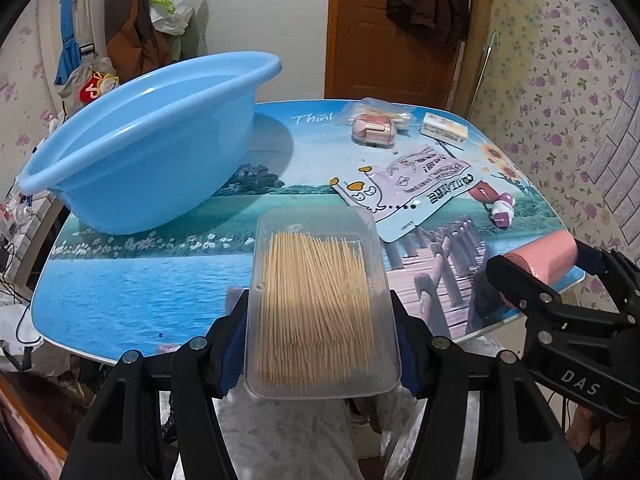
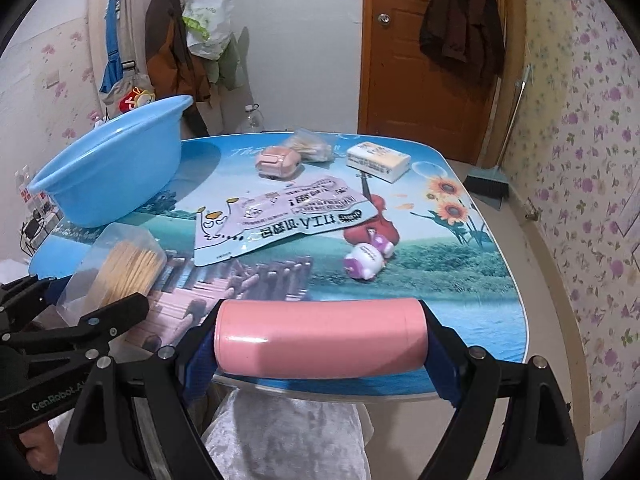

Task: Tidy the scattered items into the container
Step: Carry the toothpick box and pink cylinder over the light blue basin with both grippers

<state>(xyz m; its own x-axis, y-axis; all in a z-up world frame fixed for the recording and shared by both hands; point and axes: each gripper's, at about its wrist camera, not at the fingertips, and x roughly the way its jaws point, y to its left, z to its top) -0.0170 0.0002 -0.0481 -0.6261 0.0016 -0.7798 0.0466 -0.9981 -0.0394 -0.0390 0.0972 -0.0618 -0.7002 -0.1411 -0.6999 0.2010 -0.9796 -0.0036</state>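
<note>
Clamped crosswise between my right gripper (image 2: pixel 322 340) fingers, the pink cylindrical bottle (image 2: pixel 320 338) hovers over the table's (image 2: pixel 460 300) near edge. My left gripper (image 1: pixel 320 344) squeezes the clear plastic toothpick box (image 1: pixel 320 304), long axis pointing away, short of the blue plastic basin (image 1: pixel 140 152).

black jaws, blue pads (image 1: pixel 230 354), silver screws, "das" mark.

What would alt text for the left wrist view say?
The left tongs grip a clear box of toothpicks above the near edge of a scenic-print table. A blue basin sits ahead on the left, with packets scattered to the right.
</note>
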